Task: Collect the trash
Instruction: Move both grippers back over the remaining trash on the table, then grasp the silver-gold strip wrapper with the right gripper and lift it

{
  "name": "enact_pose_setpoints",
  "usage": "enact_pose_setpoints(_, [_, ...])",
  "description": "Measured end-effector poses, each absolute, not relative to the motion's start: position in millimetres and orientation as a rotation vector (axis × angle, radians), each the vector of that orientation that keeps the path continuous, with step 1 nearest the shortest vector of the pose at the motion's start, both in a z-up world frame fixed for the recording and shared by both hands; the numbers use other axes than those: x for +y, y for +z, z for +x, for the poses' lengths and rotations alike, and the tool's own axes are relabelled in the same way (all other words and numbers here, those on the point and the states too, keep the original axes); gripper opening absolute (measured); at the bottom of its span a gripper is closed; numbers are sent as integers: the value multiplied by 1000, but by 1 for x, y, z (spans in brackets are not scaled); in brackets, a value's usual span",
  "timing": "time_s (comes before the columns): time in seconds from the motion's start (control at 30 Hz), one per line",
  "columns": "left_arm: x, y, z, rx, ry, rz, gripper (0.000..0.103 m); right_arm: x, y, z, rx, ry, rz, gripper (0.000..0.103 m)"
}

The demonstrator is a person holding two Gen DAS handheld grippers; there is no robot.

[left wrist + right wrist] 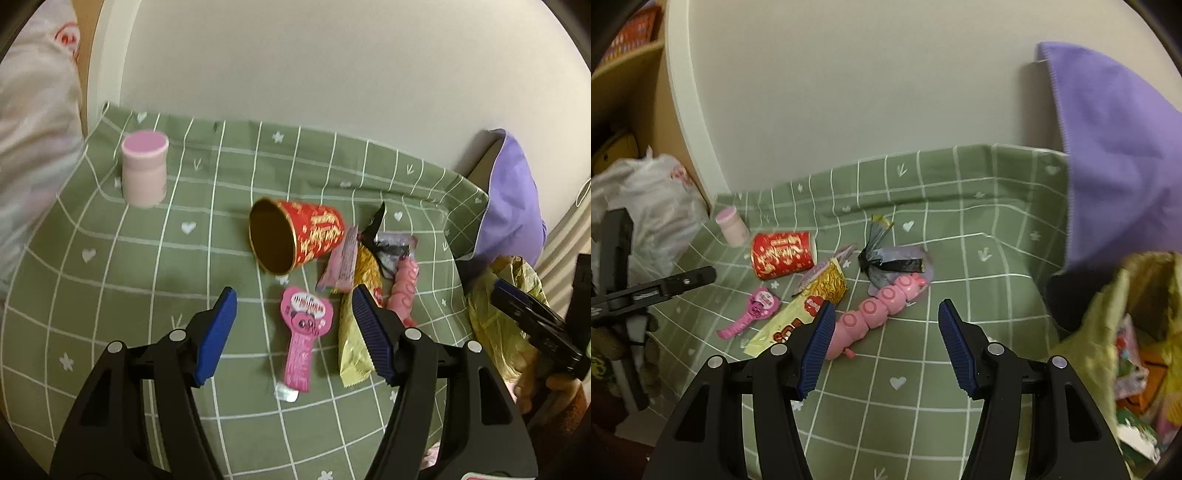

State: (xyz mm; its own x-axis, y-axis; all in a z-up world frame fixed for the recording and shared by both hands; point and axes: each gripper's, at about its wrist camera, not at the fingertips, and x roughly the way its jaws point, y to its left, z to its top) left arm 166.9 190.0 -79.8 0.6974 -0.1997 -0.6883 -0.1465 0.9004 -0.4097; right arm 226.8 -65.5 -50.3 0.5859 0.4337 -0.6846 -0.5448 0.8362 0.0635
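Note:
A red and gold paper cup lies on its side on the green checked cloth. Near it lie a pink lollipop-shaped wrapper, a yellow snack wrapper, a small pink packet, a black wrapper and a pink caterpillar toy. My left gripper is open, above the lollipop wrapper. My right gripper is open, above the caterpillar toy. A yellow-green trash bag hangs open at the right.
A pink lidded bottle stands at the back left of the cloth. A purple cloth hangs at the right. A white plastic bag sits left of the table. A white wall stands behind.

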Motion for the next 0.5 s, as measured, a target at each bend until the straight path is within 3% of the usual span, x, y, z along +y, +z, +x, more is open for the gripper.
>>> enact_pose_setpoints(0.4, [208,-84,166,821,29,-426,62,22,-103,316,806,605,-297,54])
enact_pose_setpoints(0.5, [213,-88,165,832,44,-424,62,37,-120,335,862,612,-303,41])
